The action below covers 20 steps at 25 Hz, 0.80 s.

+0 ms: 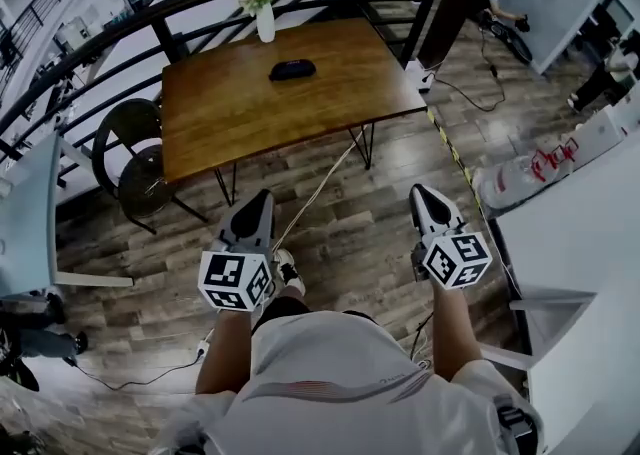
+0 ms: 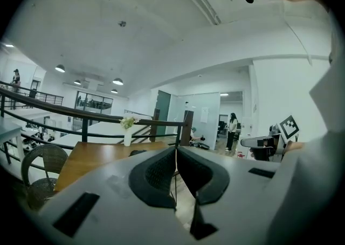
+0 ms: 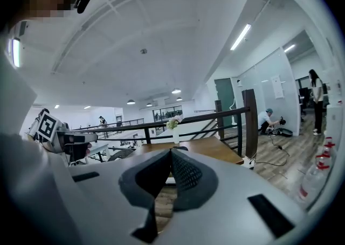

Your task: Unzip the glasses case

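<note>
The black zipped glasses case (image 1: 292, 69) lies on the wooden table (image 1: 230, 113), toward its far side and well ahead of both grippers. It shows as a dark lump (image 2: 137, 153) in the left gripper view and just past the jaw tips (image 3: 180, 148) in the right gripper view. My left gripper (image 1: 262, 199) hangs over the floor short of the table's near edge, jaws shut with nothing between them (image 2: 176, 150). My right gripper (image 1: 423, 193) is level with it on the right, also shut and empty (image 3: 171, 151).
A white vase of flowers (image 1: 264, 15) stands at the table's far edge, with a black railing (image 1: 130, 23) behind it. A round wicker chair (image 1: 135, 158) sits left of the table. A white cable (image 1: 315, 193) crosses the wood floor. A white counter (image 1: 590, 243) is on the right.
</note>
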Each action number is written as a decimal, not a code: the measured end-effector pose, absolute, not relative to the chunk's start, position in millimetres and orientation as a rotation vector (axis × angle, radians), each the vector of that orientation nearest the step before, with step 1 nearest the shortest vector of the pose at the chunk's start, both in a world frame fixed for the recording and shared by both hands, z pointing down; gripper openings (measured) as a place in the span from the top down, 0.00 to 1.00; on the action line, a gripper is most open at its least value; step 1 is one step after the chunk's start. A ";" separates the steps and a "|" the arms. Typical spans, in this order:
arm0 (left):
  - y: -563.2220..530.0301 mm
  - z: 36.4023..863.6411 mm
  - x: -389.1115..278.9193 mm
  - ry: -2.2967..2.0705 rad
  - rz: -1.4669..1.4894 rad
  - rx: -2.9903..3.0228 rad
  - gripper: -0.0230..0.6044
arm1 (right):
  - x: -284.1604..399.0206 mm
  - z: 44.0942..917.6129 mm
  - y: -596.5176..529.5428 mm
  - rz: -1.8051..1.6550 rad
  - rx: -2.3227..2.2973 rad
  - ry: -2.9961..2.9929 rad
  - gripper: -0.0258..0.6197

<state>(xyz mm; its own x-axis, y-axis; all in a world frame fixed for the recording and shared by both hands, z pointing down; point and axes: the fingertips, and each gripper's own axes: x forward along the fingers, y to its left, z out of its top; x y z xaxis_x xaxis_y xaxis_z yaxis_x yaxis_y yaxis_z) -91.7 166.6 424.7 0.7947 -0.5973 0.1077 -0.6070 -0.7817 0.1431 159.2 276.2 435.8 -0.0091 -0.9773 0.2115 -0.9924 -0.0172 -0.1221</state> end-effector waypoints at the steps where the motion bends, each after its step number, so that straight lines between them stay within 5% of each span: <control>1: 152.2 424.3 -87.8 -0.944 0.081 2.813 0.93 | 162.7 435.2 263.1 0.365 2.168 -2.147 0.88; 20: -109.4 433.0 -81.5 -0.905 0.124 2.770 0.93 | 153.5 424.9 -10.8 0.355 2.067 -2.121 0.88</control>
